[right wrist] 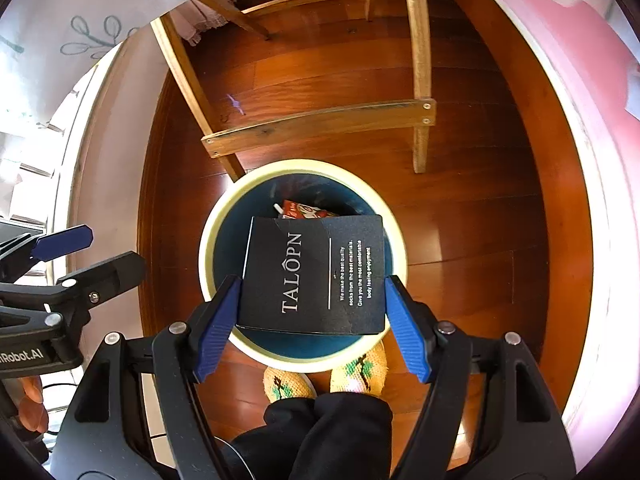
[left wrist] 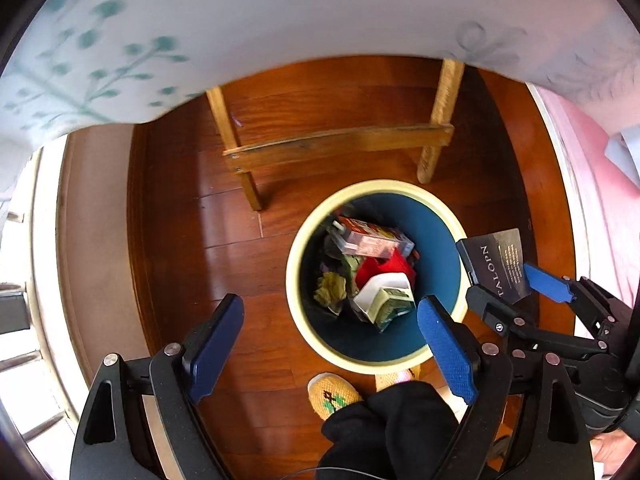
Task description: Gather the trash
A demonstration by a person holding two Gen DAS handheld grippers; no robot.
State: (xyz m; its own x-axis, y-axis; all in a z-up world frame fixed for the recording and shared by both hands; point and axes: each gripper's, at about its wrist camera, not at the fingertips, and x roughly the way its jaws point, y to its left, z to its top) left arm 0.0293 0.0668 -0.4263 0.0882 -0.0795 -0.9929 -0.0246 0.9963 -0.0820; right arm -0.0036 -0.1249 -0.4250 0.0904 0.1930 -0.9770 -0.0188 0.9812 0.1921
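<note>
A round bin with a cream rim and a blue inside stands on the wooden floor. In it lie a red carton, a white tub and crumpled scraps. My left gripper hangs open above the bin's near edge with nothing between its pads. My right gripper is shut on a flat black box printed "TALOPN", held over the bin's mouth and covering most of its contents. The left wrist view shows that box at the right, in the right gripper.
Wooden table legs with a crossbar stand just behind the bin, under a floral tablecloth. A pink cover runs along the right. A person's knitted slippers and black trouser legs are right in front of the bin.
</note>
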